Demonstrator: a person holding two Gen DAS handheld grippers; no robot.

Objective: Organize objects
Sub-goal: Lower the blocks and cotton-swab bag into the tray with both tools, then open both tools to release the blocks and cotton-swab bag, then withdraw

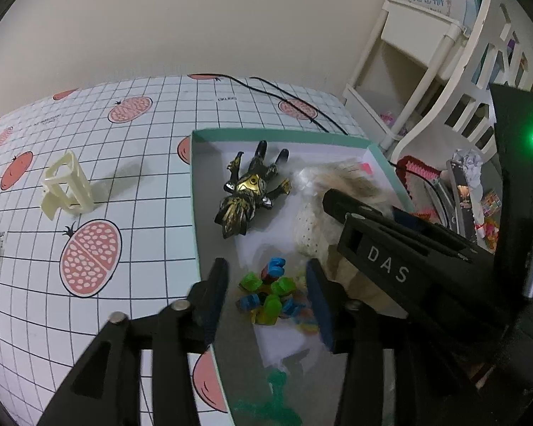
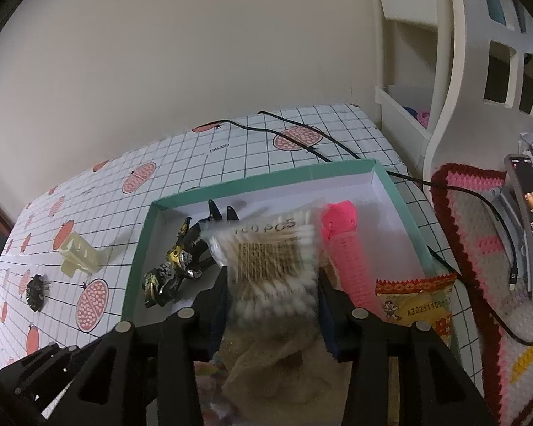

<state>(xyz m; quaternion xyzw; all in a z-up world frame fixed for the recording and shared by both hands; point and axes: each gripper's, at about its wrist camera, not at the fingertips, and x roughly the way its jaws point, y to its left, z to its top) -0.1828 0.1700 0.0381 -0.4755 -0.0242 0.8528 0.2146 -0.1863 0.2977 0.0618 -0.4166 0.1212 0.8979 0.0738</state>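
While I hover over the box:
Right claw: clamped on swab bag.
Left claw: apart, above bricks.

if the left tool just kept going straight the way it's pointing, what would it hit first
Most likely the pile of small colored blocks lying in the teal box, right between the open left tool tips. Depth is hard to judge through the fisheye.
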